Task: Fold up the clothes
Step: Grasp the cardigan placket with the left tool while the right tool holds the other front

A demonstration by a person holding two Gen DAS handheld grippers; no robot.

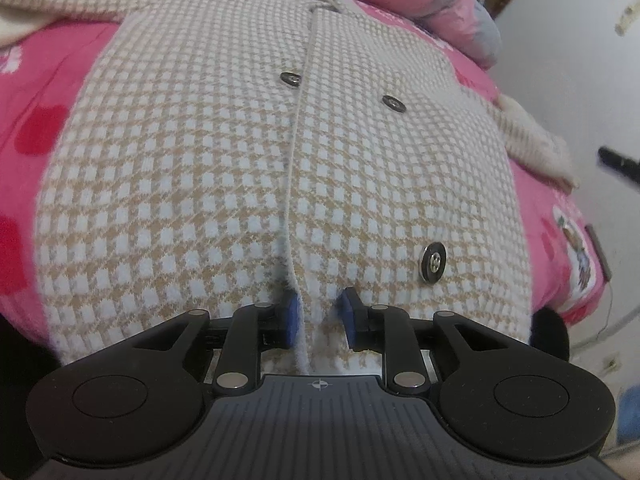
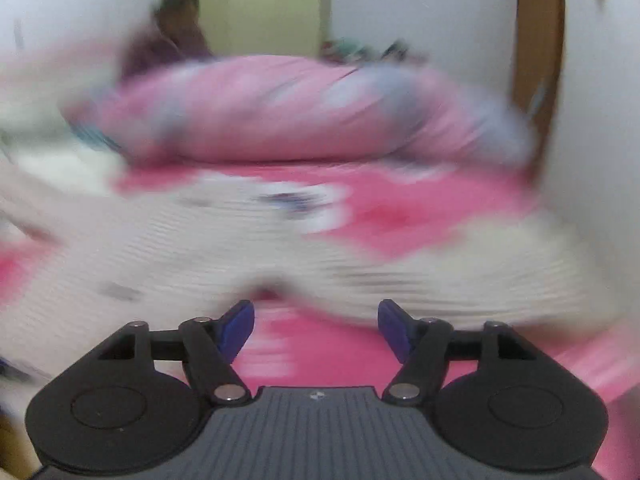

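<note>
Checked coat: lies flat, front up, on the pink bed, long axis running from hem, nearest the left tool, away to the collar. Left tool: narrowly parted, pads pinching the hem's front edge, judged holding it ready for folding. Right tool: wide open, empty, above the blurred bed; it needs a grip next.

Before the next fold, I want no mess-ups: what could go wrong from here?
1. The left gripper pinches only the checked coat at its hem, by the front opening; pulling could part the front panels.
2. The right gripper is open and empty over the pink sheet, and its view is blurred, so a hasty grab could miss.
</note>
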